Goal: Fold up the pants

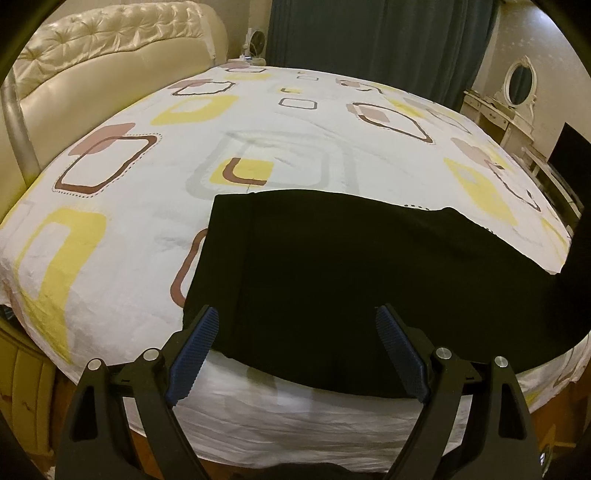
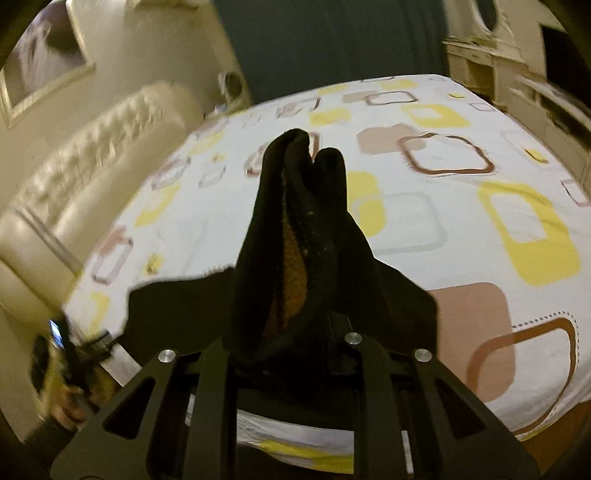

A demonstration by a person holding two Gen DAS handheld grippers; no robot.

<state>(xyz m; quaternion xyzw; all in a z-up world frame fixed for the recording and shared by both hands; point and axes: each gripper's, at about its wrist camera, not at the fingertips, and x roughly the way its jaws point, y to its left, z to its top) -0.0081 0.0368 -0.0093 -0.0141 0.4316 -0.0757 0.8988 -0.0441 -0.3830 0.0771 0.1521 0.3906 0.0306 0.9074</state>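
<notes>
Nearest the left wrist camera, the left gripper (image 1: 297, 325) stood with its two fingers spread wide apart, the ribbed blue pads (image 1: 195, 354) facing each other and nothing caught between them; it hovered over the near edge of the black pants (image 1: 332, 277), which lay flat across the front of the bed and ran off toward the right side of that view. In the right wrist view, the right gripper (image 2: 291, 325) was closed on a bunched fold of the same pants (image 2: 295, 229), so that the cloth rose up in a dark peak right in front of the lens, with a brownish inner lining showing in the crease; the fingertips themselves were hidden by the fabric. At the lower left of that view, blurred, the person's left hand (image 2: 70, 398) could be made out holding the other tool. Beneath the pants stretched the bedsheet (image 1: 129, 221), white with rounded squares in yellow, brown and grey, its near edge hanging over the side of the mattress. Beyond the sheet, on the left, stood a cream tufted headboard (image 1: 110, 55). Farther back hung a dark teal curtain (image 1: 369, 33), and to the right of it a white dressing table with an oval mirror (image 1: 519, 83) stood against the wall. A framed picture (image 2: 44, 55) hung above the headboard in the right wrist view.
</notes>
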